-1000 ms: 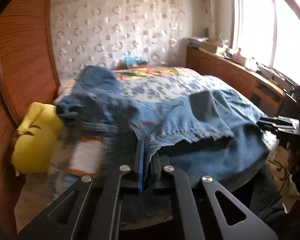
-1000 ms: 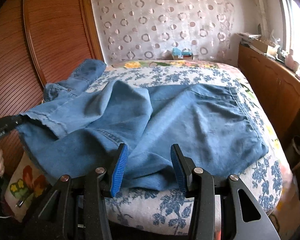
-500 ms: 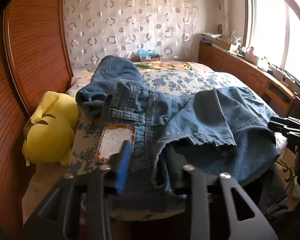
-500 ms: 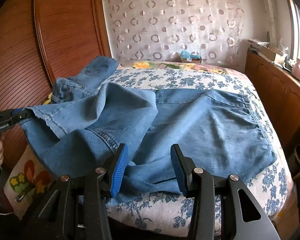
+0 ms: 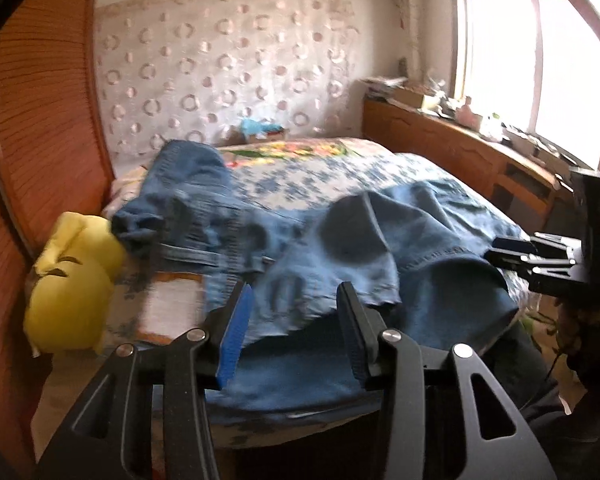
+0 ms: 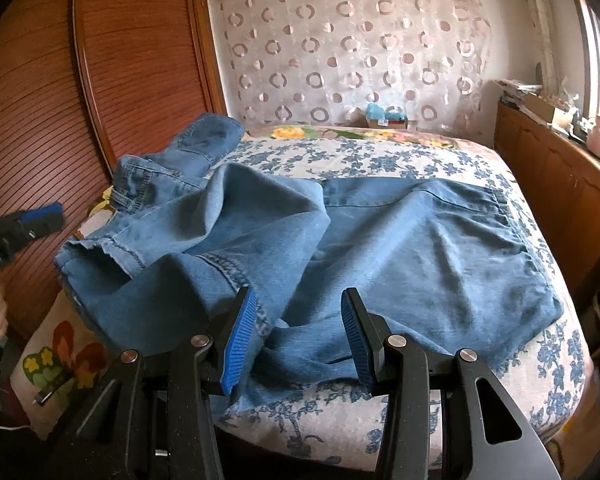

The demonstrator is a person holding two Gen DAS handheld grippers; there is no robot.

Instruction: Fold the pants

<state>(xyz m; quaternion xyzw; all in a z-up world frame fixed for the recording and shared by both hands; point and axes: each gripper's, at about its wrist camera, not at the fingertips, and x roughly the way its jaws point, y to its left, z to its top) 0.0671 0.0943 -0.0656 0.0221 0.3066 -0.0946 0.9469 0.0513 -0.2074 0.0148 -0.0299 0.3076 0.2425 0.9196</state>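
While the yellow plush toy (image 5: pixel 70 292) sits at the lower left of the left wrist view against the wooden wall panel (image 5: pixel 40 128), the blue denim pants (image 5: pixel 340 256) spread across the middle of the frame on the bed (image 5: pixel 320 176), whose cover is white with blue flowers. The waistband end is bunched at centre left, just beside the toy, and a hemmed leg lies doubled over toward the centre, its edge hanging off the near side of the bed. At the bottom centre the left claw (image 5: pixel 296 332) stands wide open with nothing between its fingers; the cloth lies just beyond the tips. At the right edge the right claw (image 5: pixel 516 252) shows from the side, close to the pants' right edge, under the bright window (image 5: pixel 532 56).

In the right wrist view, the left claw (image 6: pixel 40 218) appears at the left edge, blurred, apart from the cloth. The pants (image 6: pixel 380 252) fill the centre: waistband at upper left, a leg folded over in the middle, a flatter leg reaching to the right of the bed (image 6: pixel 380 152). At bottom centre the right claw (image 6: pixel 298 336) is wide open and empty, its fingers over the near hem. A wooden cabinet (image 6: pixel 556 184) runs along the right edge.
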